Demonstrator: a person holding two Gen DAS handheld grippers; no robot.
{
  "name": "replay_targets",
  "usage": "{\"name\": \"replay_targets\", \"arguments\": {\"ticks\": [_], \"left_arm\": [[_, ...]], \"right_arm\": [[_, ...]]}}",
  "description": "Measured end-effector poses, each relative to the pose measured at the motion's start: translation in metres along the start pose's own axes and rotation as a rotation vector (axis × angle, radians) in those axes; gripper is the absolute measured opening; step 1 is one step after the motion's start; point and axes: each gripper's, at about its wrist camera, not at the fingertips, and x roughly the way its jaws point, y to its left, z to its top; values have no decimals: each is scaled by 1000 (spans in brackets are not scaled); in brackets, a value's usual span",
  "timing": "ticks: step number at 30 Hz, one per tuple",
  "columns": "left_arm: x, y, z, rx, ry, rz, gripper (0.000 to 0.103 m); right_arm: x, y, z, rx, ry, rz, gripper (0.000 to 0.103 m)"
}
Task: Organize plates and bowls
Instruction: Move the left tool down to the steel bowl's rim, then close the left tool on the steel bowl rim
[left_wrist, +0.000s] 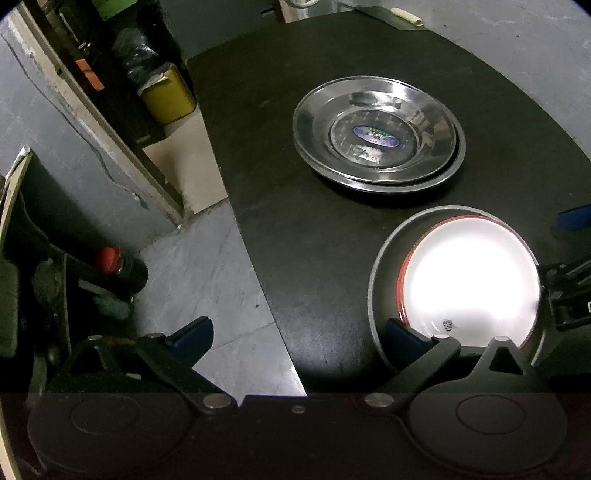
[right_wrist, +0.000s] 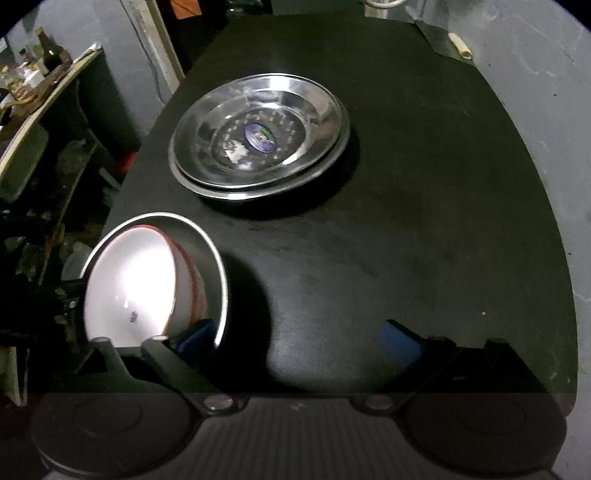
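Two steel plates (left_wrist: 376, 133) (right_wrist: 258, 136) lie stacked on the black table (left_wrist: 295, 258) (right_wrist: 406, 240). Nearer to me, a white bowl with a red rim (left_wrist: 469, 284) (right_wrist: 129, 280) sits nested in a grey bowl (left_wrist: 380, 266) (right_wrist: 221, 280). My left gripper (left_wrist: 297, 332) is open wide; its right finger is just inside the grey bowl's rim and its left finger hangs past the table edge. My right gripper (right_wrist: 298, 339) is open too, left finger inside the grey rim, right finger over bare table. Part of it shows at the bowl's right side (left_wrist: 565, 295).
The table's left edge drops to a grey tiled floor (left_wrist: 221, 266). A yellow container (left_wrist: 168, 96) and a red-capped dark bottle (left_wrist: 122, 266) stand on the floor. Cluttered shelves (right_wrist: 37, 92) stand at the left. A grey wall (right_wrist: 535, 74) runs along the right.
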Motion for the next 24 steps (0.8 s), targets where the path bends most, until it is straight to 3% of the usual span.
{"name": "replay_targets", "arguments": {"ticks": [3,13,24], "left_arm": [[0,-2,0,10,-3,5,98],[-3,-2,-1,20,-9,-31,88],[-4,-1,0,18,-17,-108,66]], "right_arm": [[-2,0,0,-8,-6,32,81],[-5,6,0,-21,-9,69,67],[-7,15,0,-58,-13,109,40]]}}
